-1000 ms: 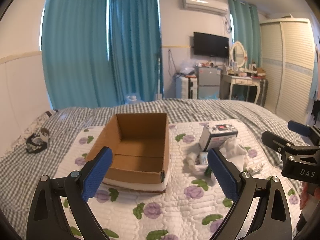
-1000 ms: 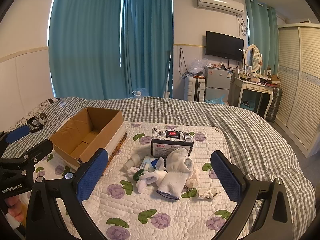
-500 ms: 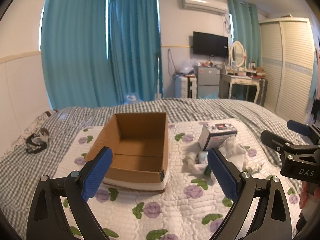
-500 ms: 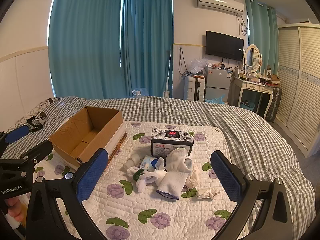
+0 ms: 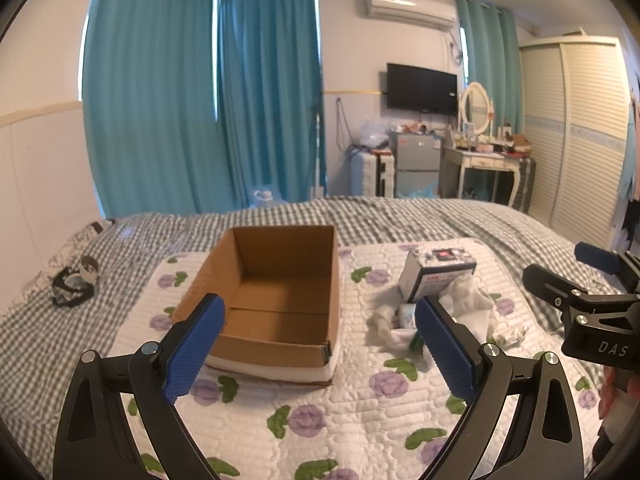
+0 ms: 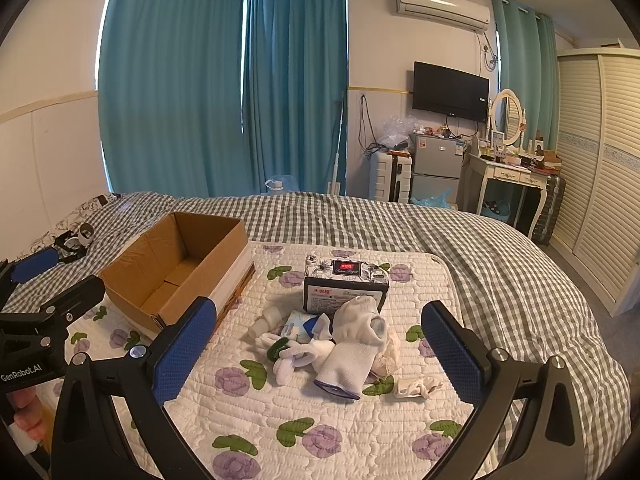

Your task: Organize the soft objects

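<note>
Socks (image 6: 352, 344) are lying in a white heap on the quilt (image 6: 320, 420), just right of the box (image 6: 176, 264) and touching the front of a tissue pack (image 6: 346, 284); the right wrist view is showing the whole heap, while the left wrist view is hiding part of it behind a finger yet looking straight into the box's bare cardboard floor. Both the left gripper (image 5: 316, 340) and right gripper (image 6: 320, 348) are hovering with jaws spread wide, gripping and touching nothing.
</note>
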